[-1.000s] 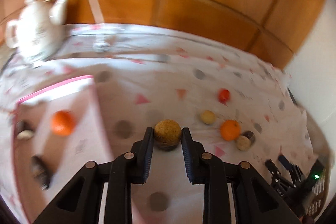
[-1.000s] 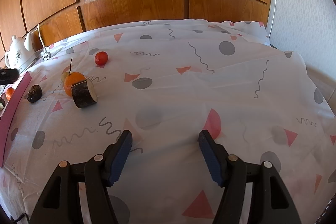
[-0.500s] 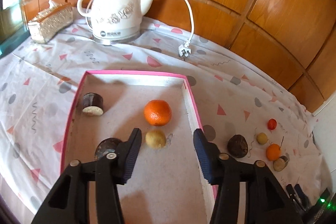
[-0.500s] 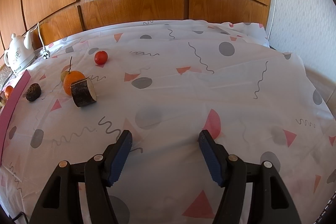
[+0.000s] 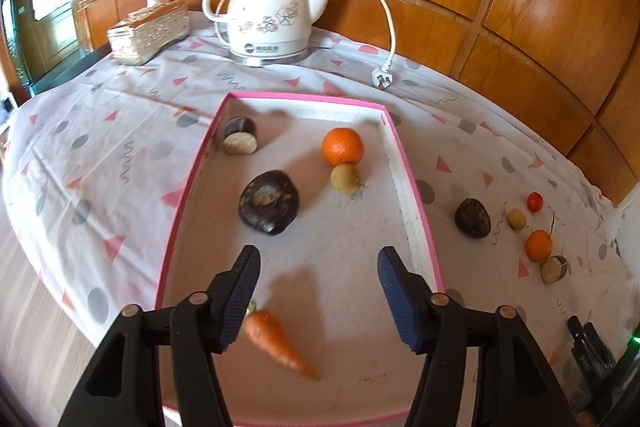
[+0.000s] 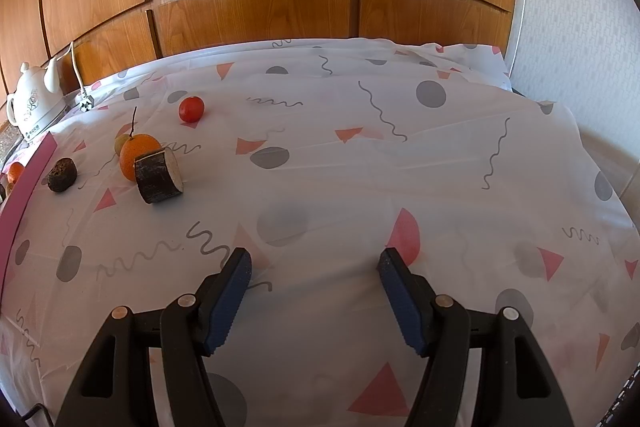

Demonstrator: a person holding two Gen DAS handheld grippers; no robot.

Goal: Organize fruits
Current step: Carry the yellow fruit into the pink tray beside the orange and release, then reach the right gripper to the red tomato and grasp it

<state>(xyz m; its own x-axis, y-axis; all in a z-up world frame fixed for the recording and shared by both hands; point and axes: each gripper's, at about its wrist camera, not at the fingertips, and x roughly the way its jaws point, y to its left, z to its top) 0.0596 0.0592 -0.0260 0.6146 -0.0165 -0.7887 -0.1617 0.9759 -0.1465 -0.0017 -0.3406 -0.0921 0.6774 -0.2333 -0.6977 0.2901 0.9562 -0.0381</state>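
My left gripper [image 5: 318,267] is open and empty above the near part of a pink-rimmed tray [image 5: 412,203]. In the tray lie an orange [image 5: 342,146], a small tan fruit [image 5: 345,178], a dark brown fruit [image 5: 269,201], a cut dark piece [image 5: 239,142] and a carrot [image 5: 276,343] by my left finger. On the cloth to the right lie a dark fruit [image 5: 473,217], a tan fruit [image 5: 516,219], a cherry tomato [image 5: 535,202], an orange [image 5: 539,245] and a cut piece [image 5: 554,269]. My right gripper [image 6: 316,267] is open and empty over bare cloth; the same loose fruits [image 6: 136,155] lie to its far left.
A white electric kettle [image 5: 272,19] with its cord and plug [image 5: 382,79] stands behind the tray. A tissue box [image 5: 148,31] is at the back left. Wooden panels line the wall. The table's left edge drops to the floor.
My left gripper held a round tan fruit over the cloth, swung left over the tray, opened, and has drawn back; the tan fruit now lies by the orange. The right gripper has stayed still.
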